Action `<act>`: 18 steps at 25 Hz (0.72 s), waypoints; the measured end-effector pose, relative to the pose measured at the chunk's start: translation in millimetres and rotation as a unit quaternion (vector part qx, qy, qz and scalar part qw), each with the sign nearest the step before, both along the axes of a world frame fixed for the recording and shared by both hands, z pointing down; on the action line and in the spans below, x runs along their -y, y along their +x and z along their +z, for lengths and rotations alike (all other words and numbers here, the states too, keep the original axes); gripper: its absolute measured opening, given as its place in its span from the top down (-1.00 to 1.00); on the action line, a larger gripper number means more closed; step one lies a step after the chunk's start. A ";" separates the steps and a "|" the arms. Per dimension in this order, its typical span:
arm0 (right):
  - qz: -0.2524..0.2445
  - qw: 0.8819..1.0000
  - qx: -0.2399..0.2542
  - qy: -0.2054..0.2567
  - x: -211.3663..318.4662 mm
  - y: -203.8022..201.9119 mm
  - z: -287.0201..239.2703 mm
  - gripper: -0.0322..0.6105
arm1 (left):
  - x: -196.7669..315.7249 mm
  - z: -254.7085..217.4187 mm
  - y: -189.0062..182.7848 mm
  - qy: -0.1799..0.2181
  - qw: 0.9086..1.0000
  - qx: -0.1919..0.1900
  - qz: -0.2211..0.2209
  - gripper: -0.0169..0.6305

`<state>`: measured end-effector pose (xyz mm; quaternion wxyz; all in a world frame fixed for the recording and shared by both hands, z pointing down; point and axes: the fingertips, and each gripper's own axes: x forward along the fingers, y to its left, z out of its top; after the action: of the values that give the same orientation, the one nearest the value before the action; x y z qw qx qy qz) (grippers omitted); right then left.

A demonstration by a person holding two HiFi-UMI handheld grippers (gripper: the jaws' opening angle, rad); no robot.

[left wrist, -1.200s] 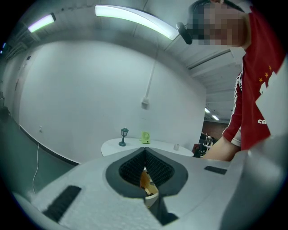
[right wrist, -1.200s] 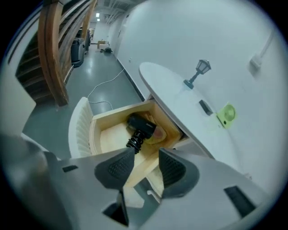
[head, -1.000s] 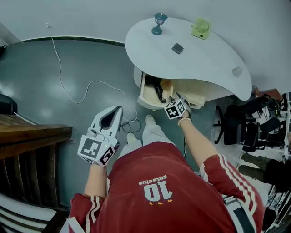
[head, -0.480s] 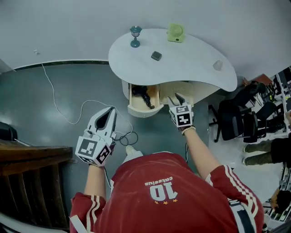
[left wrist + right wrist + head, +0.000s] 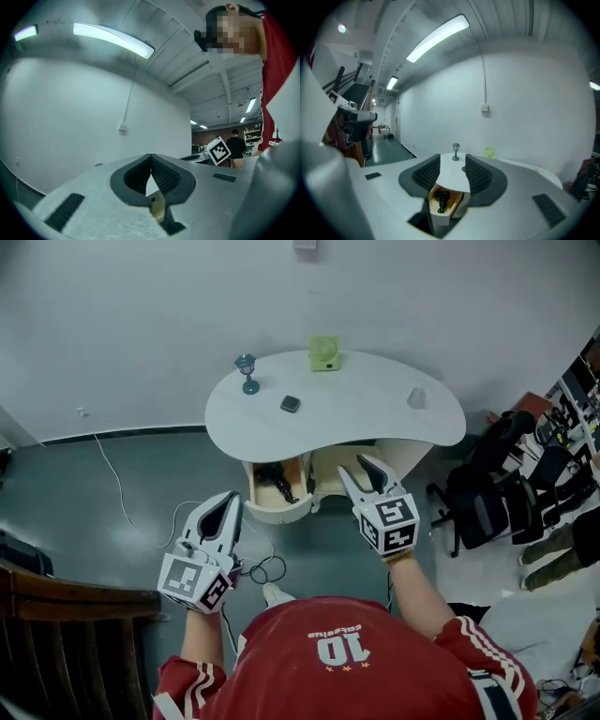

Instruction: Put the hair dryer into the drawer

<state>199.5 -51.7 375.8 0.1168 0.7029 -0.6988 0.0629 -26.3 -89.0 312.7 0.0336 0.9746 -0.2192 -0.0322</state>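
Note:
The black hair dryer lies inside the open wooden drawer under the white table. Through the right gripper view I see the same hair dryer in the drawer, far off between the jaws. My right gripper is held up in the air in front of the table, open and empty. My left gripper hangs to the left of the drawer, raised, its jaw tips meeting with nothing between them. Neither gripper touches anything.
On the table stand a small teal lamp, a green fan, a dark small block and a pale cup. A white cable trails on the floor. Black chairs crowd the right; wooden furniture stands at the left.
Both grippers have risen and drawn back from the drawer; the right one has left the drawer front. The whole view has pulled up and away from the table.

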 end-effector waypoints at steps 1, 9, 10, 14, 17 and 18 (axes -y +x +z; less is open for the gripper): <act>0.000 1.000 -0.001 0.014 -11.1 1.9 -14.0 0.36 | -8.7 -6.7 6.8 0.006 1.000 -0.001 0.005 0.93; 0.011 0.996 0.002 0.093 -100.3 37.4 -90.7 0.37 | -75.4 -36.9 61.2 0.020 0.999 -0.019 0.035 0.93; 0.012 0.995 0.005 0.102 -108.8 41.6 -96.6 0.37 | -80.8 -40.7 66.0 0.021 0.999 -0.024 0.036 0.93; 0.020 0.991 0.028 0.133 -125.3 59.1 -113.8 0.37 | -87.7 -55.7 88.7 0.003 0.997 -0.062 0.039 0.93; 0.027 0.988 0.038 0.144 -127.1 67.0 -120.8 0.37 | -89.9 -66.1 101.7 0.020 0.996 -0.066 0.050 0.93; 0.029 0.988 0.044 0.148 -126.5 68.8 -123.5 0.39 | -88.6 -69.2 103.7 0.030 0.996 -0.062 0.051 0.93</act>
<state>268.3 74.8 252.2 -0.0217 0.7288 -0.6844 -0.0073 77.5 -0.4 243.5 0.0194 0.9812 -0.1655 -0.0970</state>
